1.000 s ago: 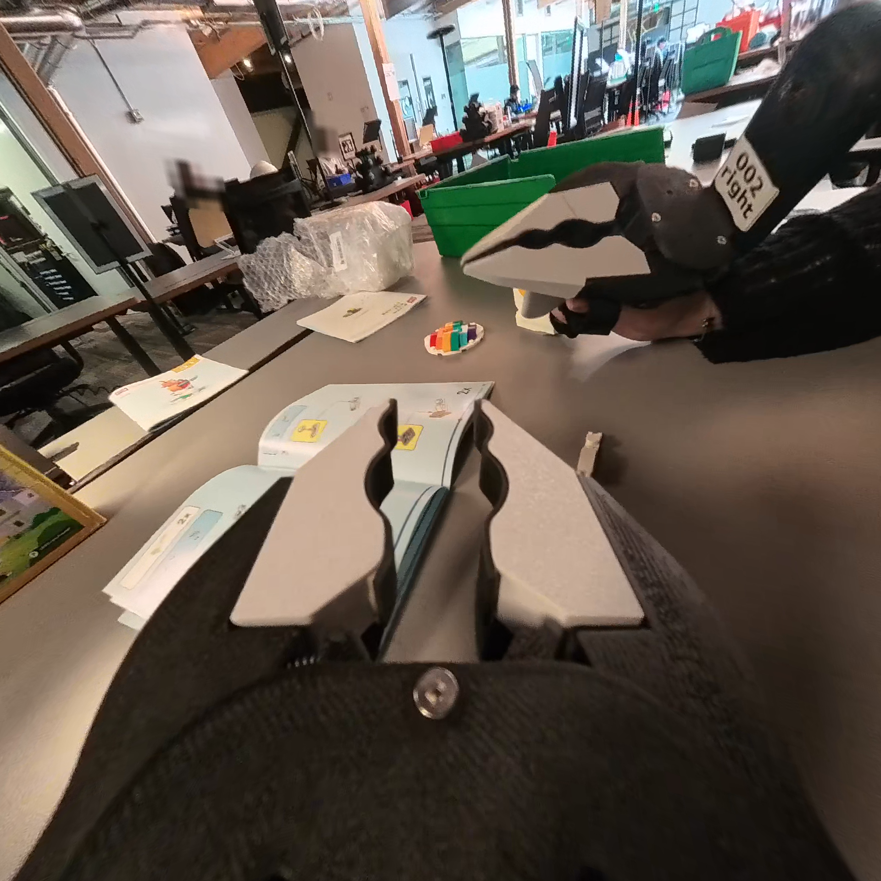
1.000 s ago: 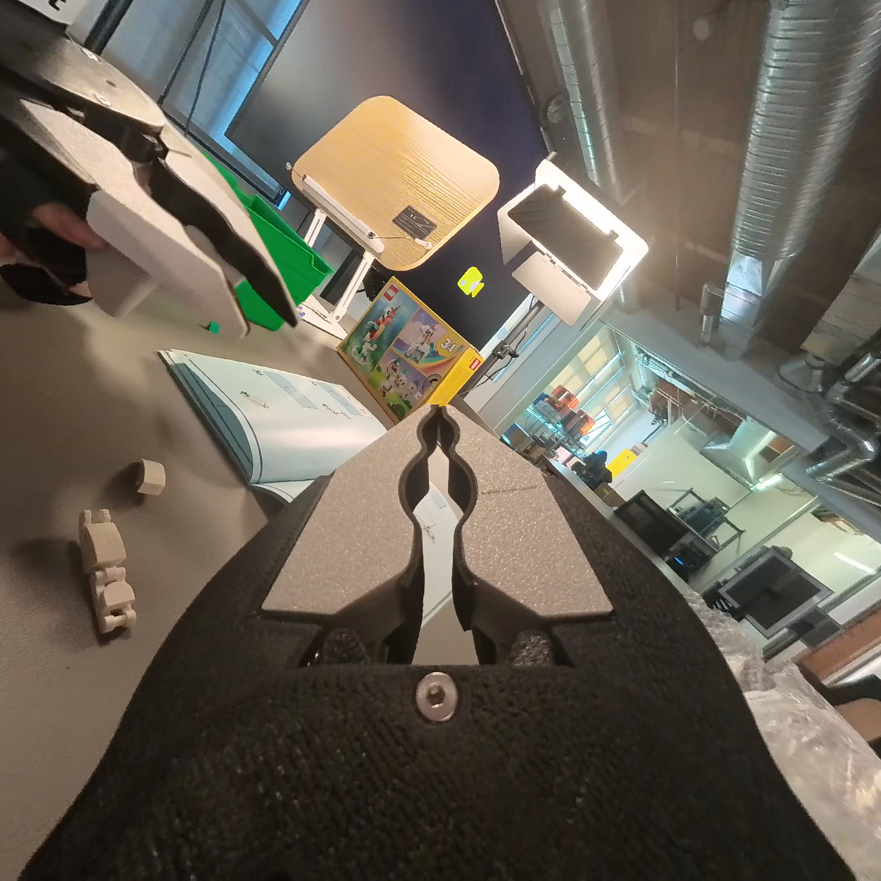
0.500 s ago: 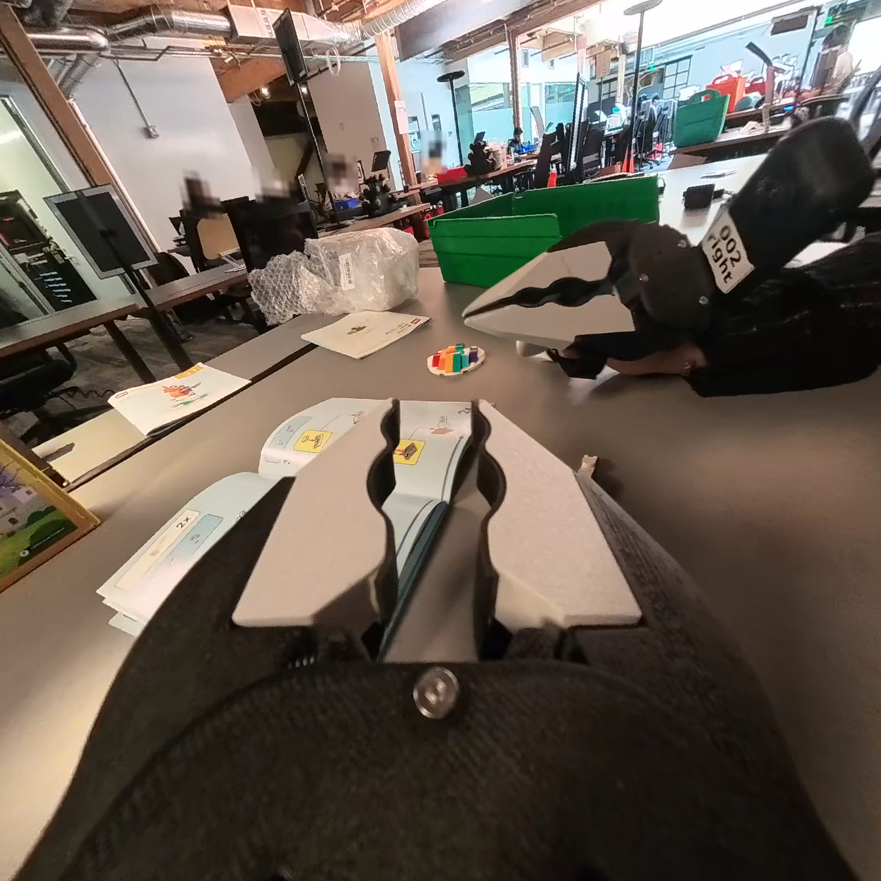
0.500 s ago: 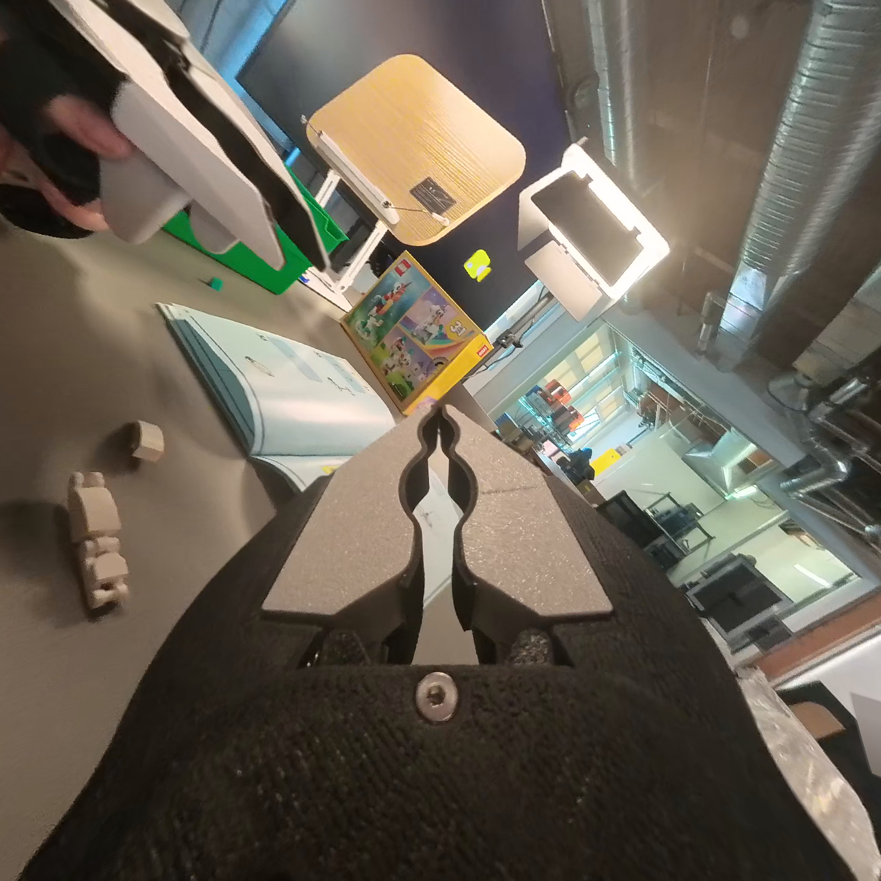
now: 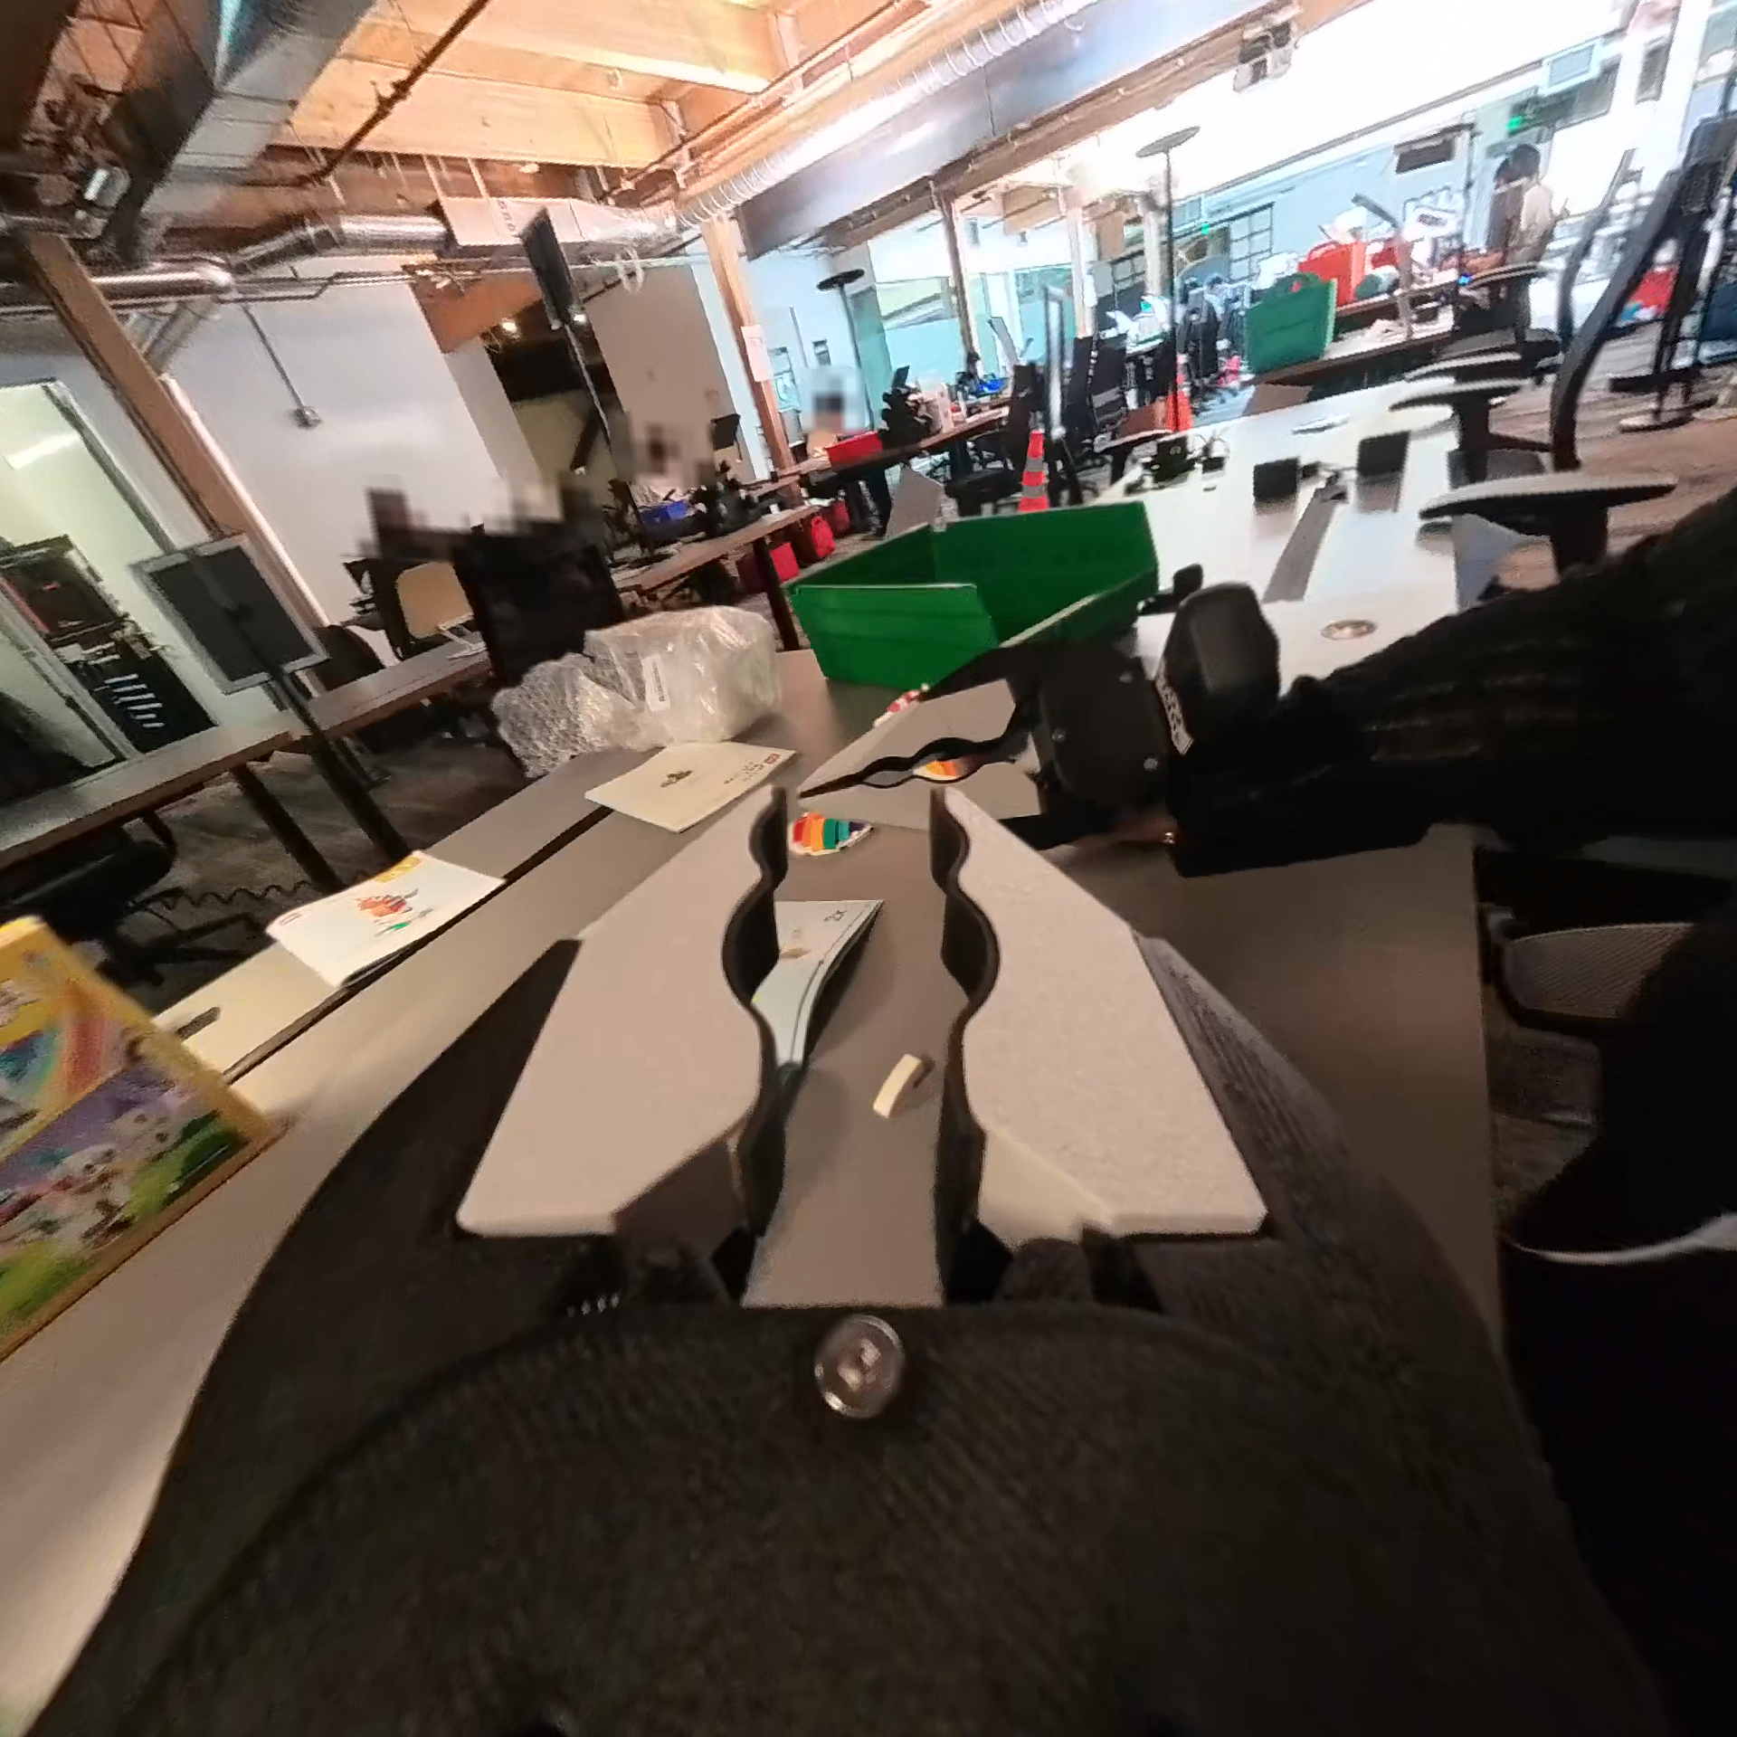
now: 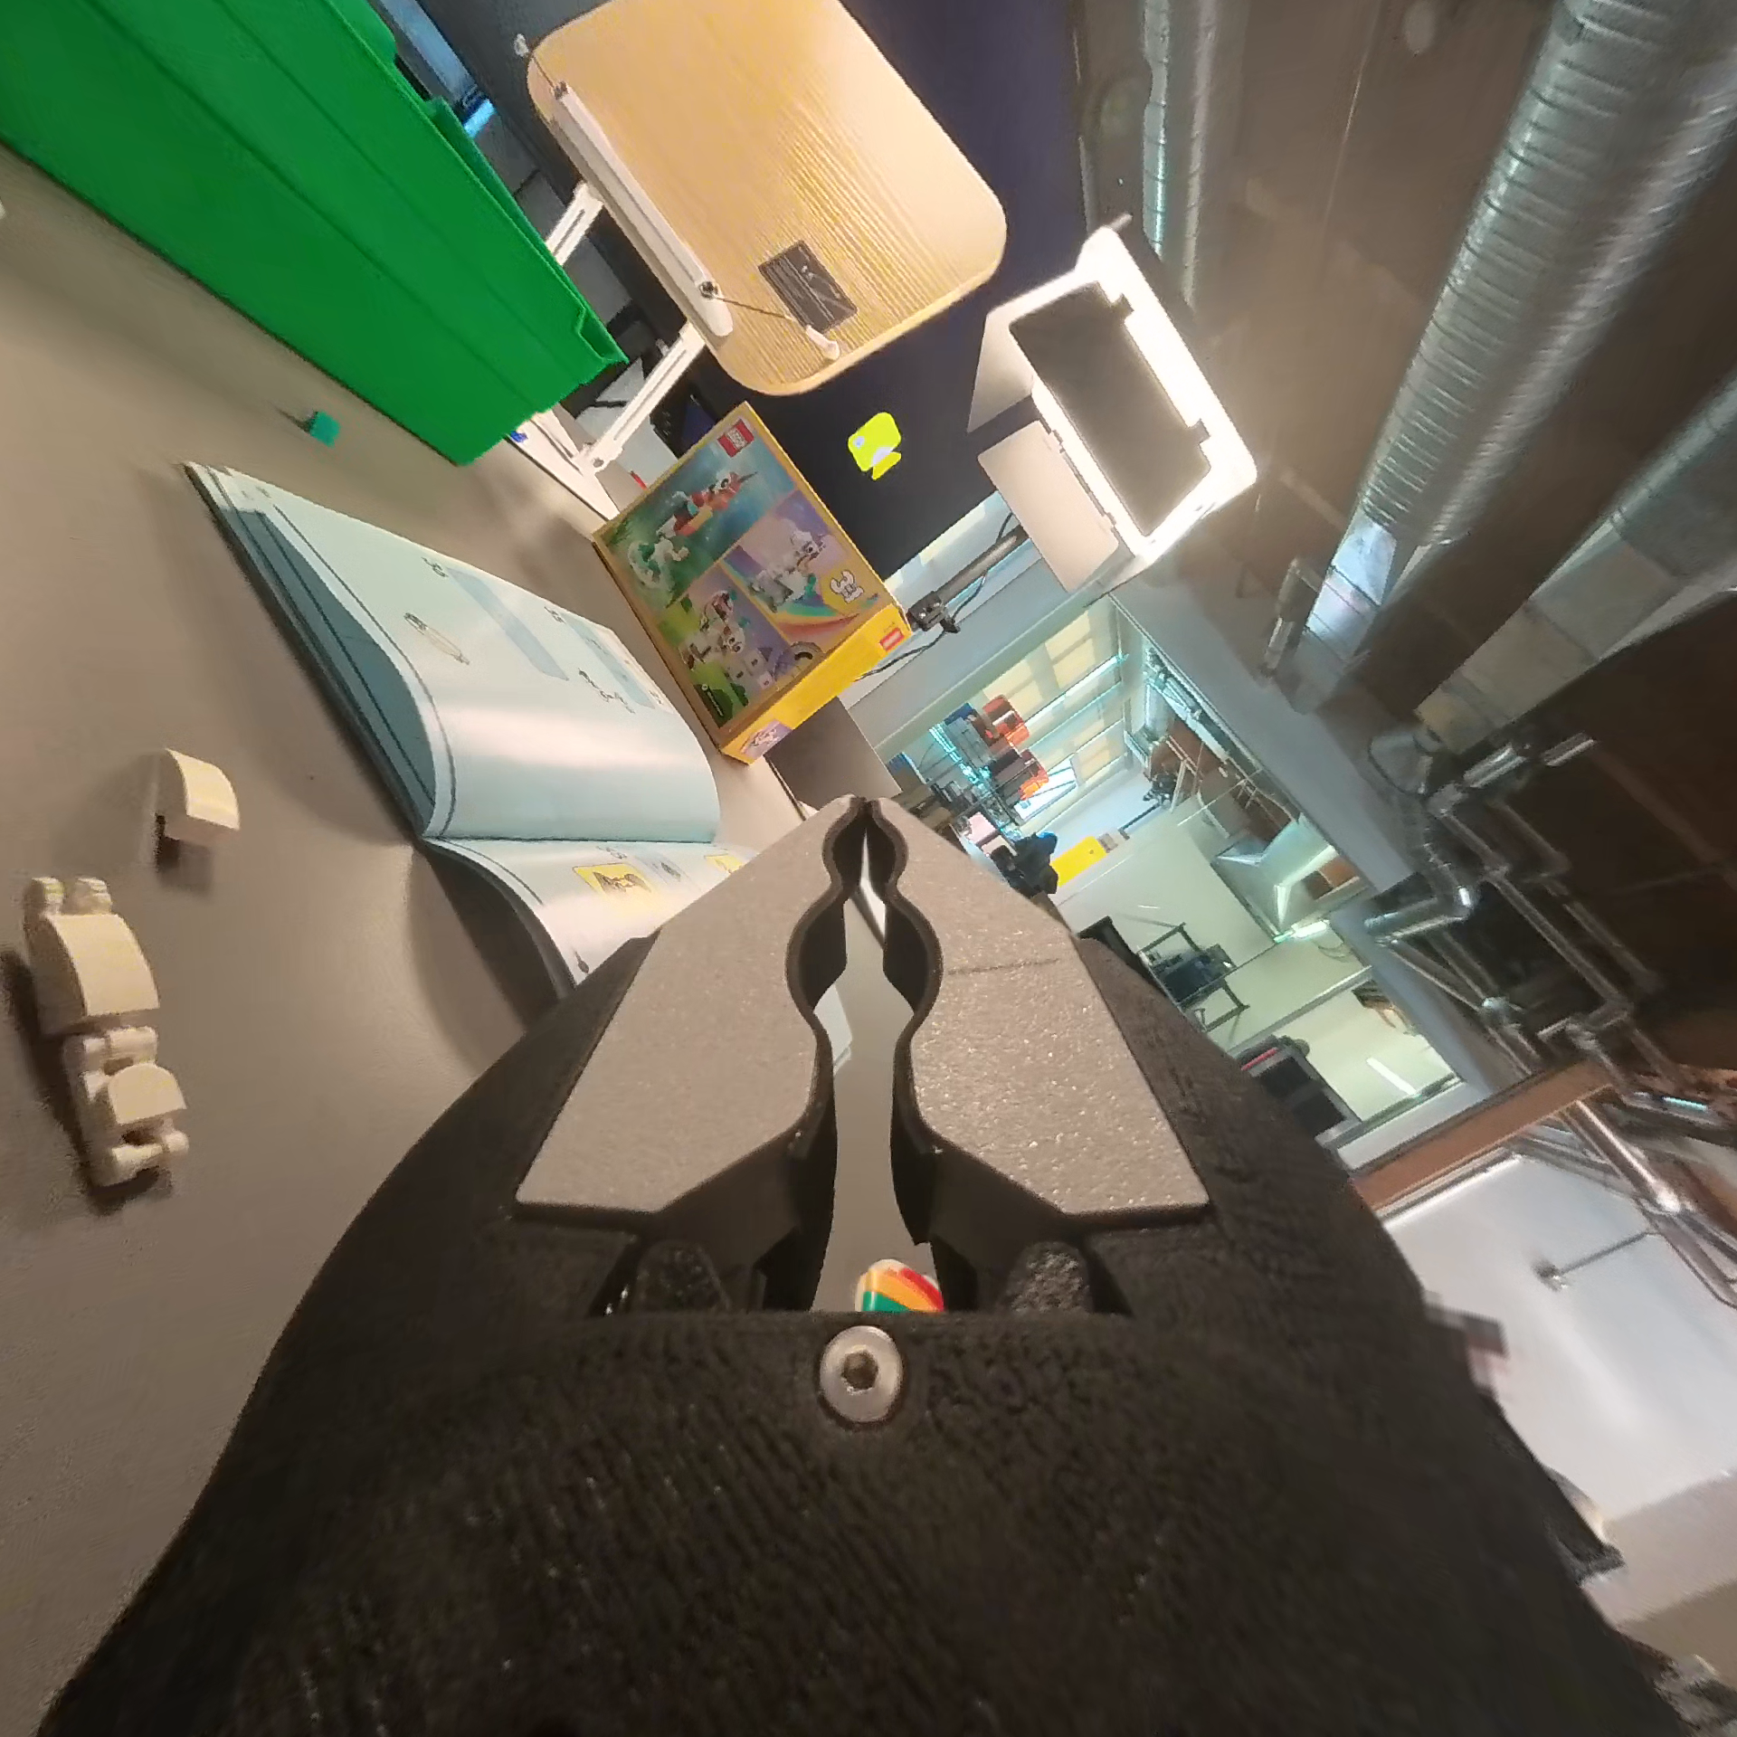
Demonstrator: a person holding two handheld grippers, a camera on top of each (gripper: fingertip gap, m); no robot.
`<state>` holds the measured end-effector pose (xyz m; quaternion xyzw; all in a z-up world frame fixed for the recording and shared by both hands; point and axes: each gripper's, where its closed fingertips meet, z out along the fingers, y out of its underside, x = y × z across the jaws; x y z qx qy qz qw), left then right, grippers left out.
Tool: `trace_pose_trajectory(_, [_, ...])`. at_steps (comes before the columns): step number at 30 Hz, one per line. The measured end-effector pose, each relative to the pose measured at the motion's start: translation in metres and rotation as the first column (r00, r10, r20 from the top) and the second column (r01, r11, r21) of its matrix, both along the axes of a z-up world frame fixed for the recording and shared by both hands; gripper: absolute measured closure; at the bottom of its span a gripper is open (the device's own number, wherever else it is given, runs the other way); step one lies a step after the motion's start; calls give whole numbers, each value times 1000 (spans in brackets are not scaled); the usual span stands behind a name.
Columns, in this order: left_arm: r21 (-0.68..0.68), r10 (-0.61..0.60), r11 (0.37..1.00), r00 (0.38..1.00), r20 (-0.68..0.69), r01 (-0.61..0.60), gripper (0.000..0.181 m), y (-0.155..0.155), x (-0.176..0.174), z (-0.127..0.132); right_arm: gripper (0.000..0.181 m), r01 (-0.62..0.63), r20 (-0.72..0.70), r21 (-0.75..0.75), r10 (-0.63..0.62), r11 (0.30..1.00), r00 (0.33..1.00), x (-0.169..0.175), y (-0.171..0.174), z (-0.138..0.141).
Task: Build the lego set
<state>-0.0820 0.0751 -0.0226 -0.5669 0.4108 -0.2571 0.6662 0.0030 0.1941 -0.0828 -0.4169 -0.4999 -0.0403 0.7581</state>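
Observation:
My left gripper (image 5: 855, 822) is open and empty, held just above the grey table (image 5: 1250, 940). A small white curved piece (image 5: 900, 1086) lies on the table between its fingers, apart from both. The open instruction booklet (image 5: 820, 949) lies just beyond. My right gripper (image 6: 863, 816) is shut and empty; it also shows in the left wrist view (image 5: 893, 766), low over a rainbow piece (image 5: 827, 832). In the right wrist view the white curved piece (image 6: 193, 794) and a white brick assembly (image 6: 99, 1024) lie left of the booklet (image 6: 489, 677). The rainbow piece (image 6: 898, 1288) shows under the right fingers.
A green bin (image 5: 978, 592) and a bubble-wrap bag (image 5: 649, 686) stand at the table's far end. The yellow set box (image 5: 85, 1109) lies at the left, also in the right wrist view (image 6: 752, 583). Two closed booklets (image 5: 696, 785) (image 5: 385, 912) lie far left. A small teal piece (image 6: 324, 428) lies by the bin. The gap from one gripper's tips to the other's is roughly 15 centimeters.
My left gripper has opened wider and pulled back, so the small white piece now lies between its fingers. My right gripper has dropped lower toward the rainbow piece and stayed shut.

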Motion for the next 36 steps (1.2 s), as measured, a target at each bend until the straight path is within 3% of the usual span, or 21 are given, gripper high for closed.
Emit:
trace_pose_trajectory(5, [-96,176,979,984,-30,-178,147,-8,-72,13,181,-12,-31,-9,12,1000,999,-2,-5,4])
trace_pose_trajectory(9, [-150,415,899,910,-10,-412,144,3,-159,26,181,-33,-22,-10,32,999,999,-7,-7,2])
trace_pose_trajectory(12, [-229,500,850,863,67,-475,144,2,-206,32,181,-41,-13,-13,40,999,999,-9,-8,0])
trace_pose_trajectory(16, [-279,531,833,831,165,-477,141,-5,-236,33,181,-40,-16,-15,39,999,999,-8,-8,1])
trace_pose_trajectory(22, [-209,634,773,736,238,-599,110,-9,-265,34,181,-51,-27,-32,50,998,998,-8,-7,0])
trace_pose_trajectory(26, [-144,727,686,664,176,-713,84,-6,-282,30,181,-59,-31,-43,58,997,998,-9,-6,-1])
trace_pose_trajectory(30, [-214,744,654,668,9,-726,97,-1,-283,14,181,-62,-30,-58,61,996,998,-9,-6,-3])
trace_pose_trajectory(33, [-280,785,563,609,-116,-778,88,15,-303,4,181,-58,-30,-65,56,996,998,-9,-4,-4])
trace_pose_trajectory(36, [-368,734,511,617,-284,-777,94,36,-315,-15,181,-53,-26,-68,52,996,998,-9,-2,-5])
